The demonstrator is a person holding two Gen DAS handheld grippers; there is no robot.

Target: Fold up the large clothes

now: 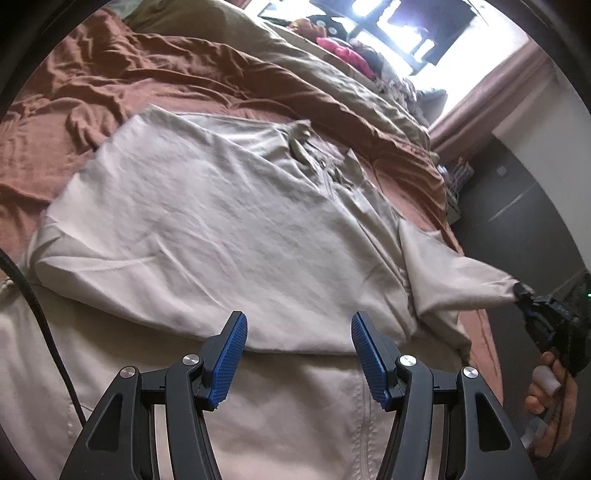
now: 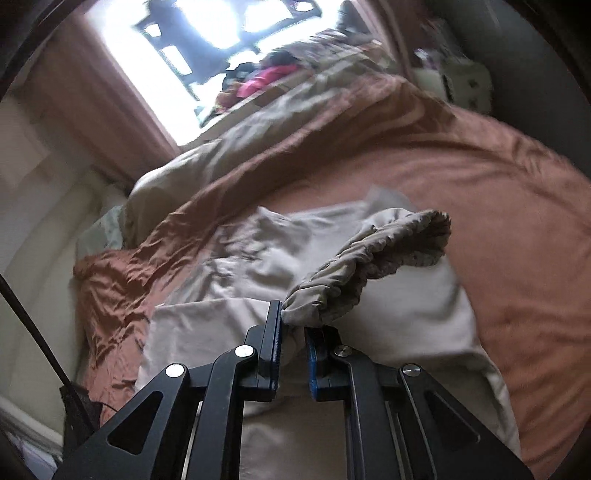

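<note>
The right fingers (image 2: 293,325) are pinched narrow on the elastic cuff (image 2: 373,254) of a sleeve (image 1: 454,284), the gathered fabric bunching out just beyond the tips. The left fingers (image 1: 299,332) stand wide with nothing between them, hanging over the jacket's lower part.

The jacket (image 1: 207,229) is pale beige, lies on the bed, and is spread across a rust-brown sheet (image 1: 110,92). Its collar and zip (image 1: 317,162) point away from the left camera toward the far side of the bed, and the hem lies nearest that camera, so the long axis runs from near edge to far edge. The sleeve stretches off to the right, nearly across that axis, drawn taut between shoulder and cuff.

The step in hand looks like folding the right sleeve in over the body. The next move probably calls for carrying the cuff across the chest and laying the sleeve flat on the front panel without dragging the body along; the left fingers could press the body down to keep it from sliding.

Beyond the sheet lies an olive duvet (image 1: 303,66), with a pile of clothes (image 1: 343,51) and a bright window (image 2: 207,29) behind it.
</note>
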